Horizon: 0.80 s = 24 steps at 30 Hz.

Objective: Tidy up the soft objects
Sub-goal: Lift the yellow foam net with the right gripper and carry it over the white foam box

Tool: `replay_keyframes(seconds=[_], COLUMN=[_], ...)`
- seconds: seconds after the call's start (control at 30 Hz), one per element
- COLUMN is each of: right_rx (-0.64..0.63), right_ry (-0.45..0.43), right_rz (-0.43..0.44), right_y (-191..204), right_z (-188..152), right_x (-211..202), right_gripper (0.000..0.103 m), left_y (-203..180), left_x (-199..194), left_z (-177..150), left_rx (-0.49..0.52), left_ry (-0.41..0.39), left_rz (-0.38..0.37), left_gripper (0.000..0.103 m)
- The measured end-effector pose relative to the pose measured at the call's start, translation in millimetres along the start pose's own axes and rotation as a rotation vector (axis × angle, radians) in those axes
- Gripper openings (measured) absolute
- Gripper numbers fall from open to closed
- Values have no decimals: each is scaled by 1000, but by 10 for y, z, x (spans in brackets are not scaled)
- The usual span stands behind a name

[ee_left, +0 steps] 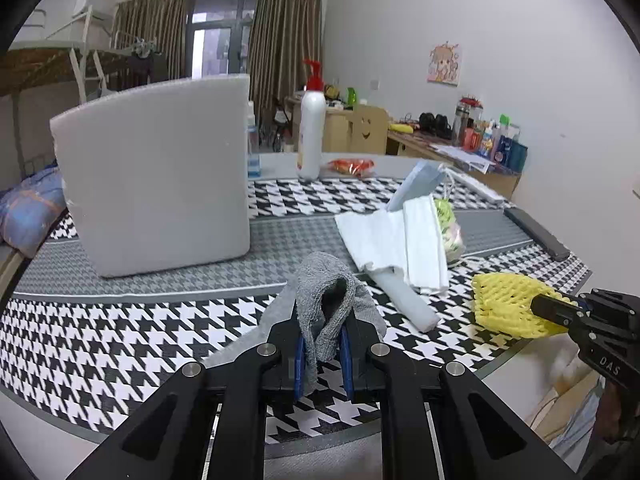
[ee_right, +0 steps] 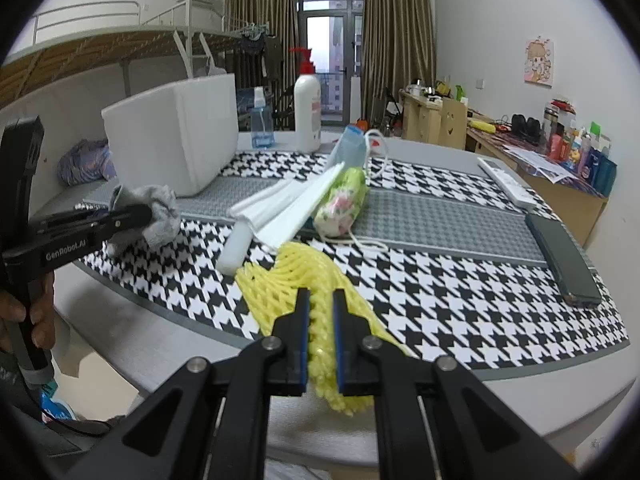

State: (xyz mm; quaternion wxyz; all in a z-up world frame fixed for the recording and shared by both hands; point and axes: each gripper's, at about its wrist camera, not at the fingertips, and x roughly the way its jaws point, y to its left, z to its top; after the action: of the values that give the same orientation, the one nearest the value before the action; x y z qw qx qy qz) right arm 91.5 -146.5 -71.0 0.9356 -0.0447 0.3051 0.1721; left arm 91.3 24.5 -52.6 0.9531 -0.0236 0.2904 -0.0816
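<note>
Grey knitted cloth (ee_left: 326,300) sat pinched between the fingers of the left gripper (ee_left: 323,354), lifted clear of the houndstooth mat (ee_left: 120,352) near the worktop's (ee_right: 132,332) front edge. Yellow foam net (ee_right: 304,280) was clamped between the fingers of the right gripper (ee_right: 321,336), its far end lying on the mat, its near end hanging past the worktop edge. Between and behind them lay folded white sheets (ee_left: 396,236) over a white foam roll (ee_left: 408,300), a floral pouch (ee_right: 342,204) touching the sheets. White foam box (ee_left: 156,176) stood upright at the rear left, lotion bottle (ee_left: 311,128) beyond it.
</note>
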Motion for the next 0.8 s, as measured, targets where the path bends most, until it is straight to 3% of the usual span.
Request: replay_keyframes(seconds=[0.8], right_rx=[11], right_ry=[-103], right_rz=[84], right_y=[127], right_z=[463], right_x=[-113], right_gripper=[13], left_y=[-1], left_x=[-467], left_z=[280], left_rx=[25], left_ry=[-147], left_rz=[50], left_gripper=[15])
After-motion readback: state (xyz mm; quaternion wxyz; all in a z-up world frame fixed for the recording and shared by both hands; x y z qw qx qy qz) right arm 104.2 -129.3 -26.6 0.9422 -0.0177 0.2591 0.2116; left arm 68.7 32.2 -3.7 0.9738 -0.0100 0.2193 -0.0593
